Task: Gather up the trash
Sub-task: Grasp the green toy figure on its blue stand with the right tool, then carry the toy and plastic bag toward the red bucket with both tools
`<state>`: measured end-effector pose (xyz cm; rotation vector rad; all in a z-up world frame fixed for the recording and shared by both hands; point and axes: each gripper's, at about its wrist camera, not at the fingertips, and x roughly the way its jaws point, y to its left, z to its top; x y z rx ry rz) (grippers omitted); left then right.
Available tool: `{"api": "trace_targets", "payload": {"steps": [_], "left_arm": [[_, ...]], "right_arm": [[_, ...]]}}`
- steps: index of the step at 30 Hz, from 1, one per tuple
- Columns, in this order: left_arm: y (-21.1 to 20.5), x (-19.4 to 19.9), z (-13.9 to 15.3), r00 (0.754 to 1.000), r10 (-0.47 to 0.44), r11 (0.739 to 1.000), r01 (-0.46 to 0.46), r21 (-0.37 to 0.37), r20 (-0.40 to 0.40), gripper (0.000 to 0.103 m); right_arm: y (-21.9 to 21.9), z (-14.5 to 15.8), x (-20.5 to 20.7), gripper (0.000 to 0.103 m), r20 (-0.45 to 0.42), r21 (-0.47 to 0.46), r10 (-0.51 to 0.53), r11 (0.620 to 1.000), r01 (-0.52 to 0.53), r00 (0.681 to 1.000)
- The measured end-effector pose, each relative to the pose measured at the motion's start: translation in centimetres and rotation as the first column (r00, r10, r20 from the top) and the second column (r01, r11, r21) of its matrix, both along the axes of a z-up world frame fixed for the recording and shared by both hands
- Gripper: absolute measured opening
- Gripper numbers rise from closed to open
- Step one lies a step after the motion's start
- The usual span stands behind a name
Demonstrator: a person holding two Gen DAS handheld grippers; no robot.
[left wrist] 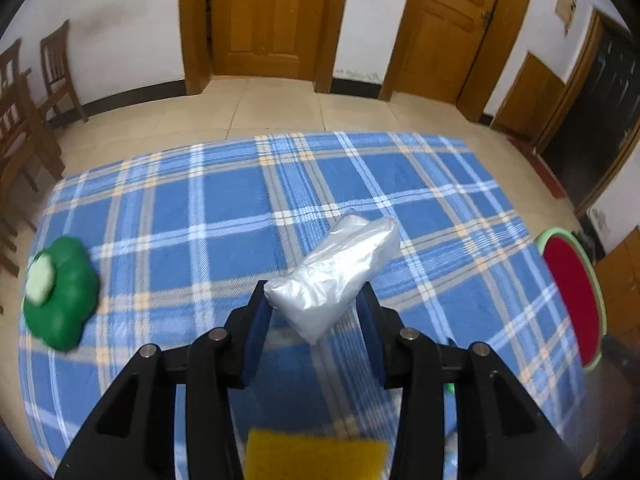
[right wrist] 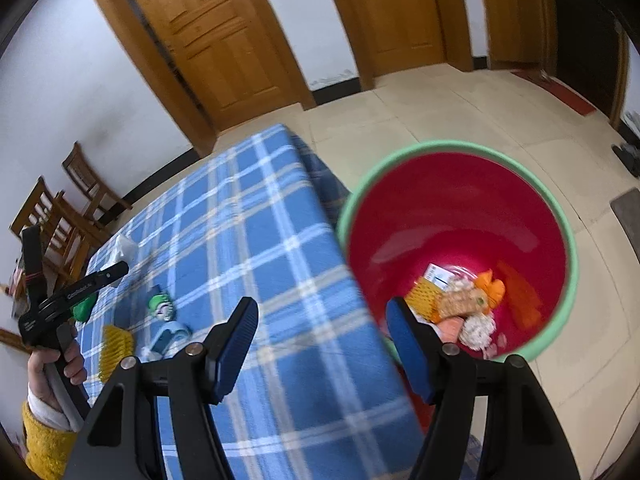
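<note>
My left gripper is shut on a crumpled clear plastic bag and holds it above the blue plaid table. My right gripper is open and empty, at the table's edge beside the red bin with a green rim. Several pieces of trash lie in the bin. The bin's rim also shows in the left wrist view at the right. On the table in the right wrist view lie a yellow foam net, a crushed green-capped bottle and the left gripper with the bag.
A green flower-shaped object sits at the table's left edge. A yellow piece lies below my left gripper. Wooden chairs stand left of the table. Wooden doors line the far wall across tiled floor.
</note>
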<state>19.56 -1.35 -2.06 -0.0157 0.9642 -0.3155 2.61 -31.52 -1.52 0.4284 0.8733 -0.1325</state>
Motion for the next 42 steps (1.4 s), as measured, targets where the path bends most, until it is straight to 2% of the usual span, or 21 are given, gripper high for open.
{"api": "trace_targets", "payload": {"steps": [8,14,22,27,32,37,42], "left_arm": [[2.7,-4.7,1.3,0.993,0.12,0.99,-0.119,-0.075,0.012,0.043],[4.6,-7.8,1.7,0.975,0.219,0.97,-0.215,-0.113,0.023,0.043],[7.5,-10.2,1.1,0.95,0.313,0.942,-0.309,-0.127,0.005,0.043],[8.5,-10.9,0.8,0.939,0.343,0.931,-0.341,-0.128,-0.006,0.043],[9.1,-11.1,0.4,0.933,0.359,0.924,-0.358,-0.132,-0.016,0.043],[9.0,-11.2,0.3,0.935,0.355,0.925,-0.354,-0.138,-0.02,0.043],[8.5,-11.2,0.4,0.939,0.342,0.929,-0.341,-0.143,-0.02,0.043]], "right_arm": [[4.3,0.8,2.1,0.069,0.022,-0.035,0.132,0.991,-0.131,0.991],[8.5,0.8,4.1,0.065,0.023,-0.077,0.258,0.964,-0.256,0.966],[13.3,-0.8,7.0,0.06,-0.033,-0.111,0.39,0.914,-0.391,0.92],[15.2,-2.2,8.4,0.058,-0.069,-0.115,0.435,0.891,-0.44,0.898],[16.5,-3.0,9.1,0.047,-0.091,-0.126,0.461,0.874,-0.47,0.883],[16.8,-3.5,9.3,0.034,-0.103,-0.138,0.468,0.867,-0.479,0.878],[16.5,-3.5,9.0,0.033,-0.09,-0.15,0.464,0.869,-0.472,0.881]]}}
